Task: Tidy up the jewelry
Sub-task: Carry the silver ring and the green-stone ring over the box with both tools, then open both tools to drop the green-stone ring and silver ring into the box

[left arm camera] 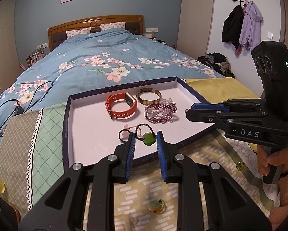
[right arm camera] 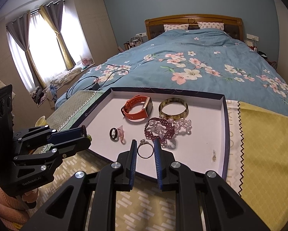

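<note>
A shallow tray (left arm camera: 86, 134) (right arm camera: 201, 134) with a navy rim and white floor lies at the foot of the bed. In it are an orange watch (left arm camera: 121, 106) (right arm camera: 137, 108), a tortoiseshell bangle (left arm camera: 148, 96) (right arm camera: 173, 108), a purple beaded bracelet (left arm camera: 161, 112) (right arm camera: 160, 131) tangled with a clear crystal one, and a black ring (right arm camera: 113, 133) beside a pink ring. My left gripper (left arm camera: 145, 134) (right arm camera: 85, 132) is over the tray's near edge, shut on a green pendant (left arm camera: 148, 139) with a braided cord. My right gripper (right arm camera: 145, 142) (left arm camera: 188, 111) is shut on a silver stone ring (right arm camera: 145, 157).
A patterned cloth covers the surface under the tray, with a yellow cloth (right arm camera: 269, 144) to its right. Two loose rings lie on the cloth: an amber one (left arm camera: 156, 206) and a yellow-green one (left arm camera: 240, 166). Black cables (right arm camera: 90, 84) lie on the blue floral duvet beyond.
</note>
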Demonstrator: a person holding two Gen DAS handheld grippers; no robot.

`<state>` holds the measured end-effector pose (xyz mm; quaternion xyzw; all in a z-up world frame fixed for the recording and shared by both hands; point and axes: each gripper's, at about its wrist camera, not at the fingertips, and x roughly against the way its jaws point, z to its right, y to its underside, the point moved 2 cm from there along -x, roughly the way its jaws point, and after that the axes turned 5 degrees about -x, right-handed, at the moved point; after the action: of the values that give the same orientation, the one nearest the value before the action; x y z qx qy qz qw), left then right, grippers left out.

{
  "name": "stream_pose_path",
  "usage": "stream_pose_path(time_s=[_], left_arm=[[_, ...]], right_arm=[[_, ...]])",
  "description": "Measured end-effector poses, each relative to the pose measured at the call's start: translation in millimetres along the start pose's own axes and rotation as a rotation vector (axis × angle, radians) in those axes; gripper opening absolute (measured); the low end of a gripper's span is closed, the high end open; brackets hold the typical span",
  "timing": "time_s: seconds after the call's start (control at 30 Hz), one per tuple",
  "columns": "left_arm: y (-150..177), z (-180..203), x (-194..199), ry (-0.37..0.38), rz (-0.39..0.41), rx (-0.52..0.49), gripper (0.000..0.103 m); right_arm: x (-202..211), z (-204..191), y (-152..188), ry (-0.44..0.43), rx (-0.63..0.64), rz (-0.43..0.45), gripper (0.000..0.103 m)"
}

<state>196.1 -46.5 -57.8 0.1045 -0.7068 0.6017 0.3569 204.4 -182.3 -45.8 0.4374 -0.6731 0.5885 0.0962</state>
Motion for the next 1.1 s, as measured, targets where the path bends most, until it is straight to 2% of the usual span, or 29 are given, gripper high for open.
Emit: stream_pose_path(time_s=[0.4, 1.1], left_arm=[[-4.2, -7.9, -16.0, -0.015, -0.025, 0.013, 0.023], [3.9, -16.7, -53.9, -0.003, -0.125, 0.073, 0.023]], right_arm=[[-14.1, 3.6, -5.3, 0.009, -0.006, -0.026, 0.016], [-50.2, 6.6, -6.4, 0.066, 0.0, -0.104, 0.016]])
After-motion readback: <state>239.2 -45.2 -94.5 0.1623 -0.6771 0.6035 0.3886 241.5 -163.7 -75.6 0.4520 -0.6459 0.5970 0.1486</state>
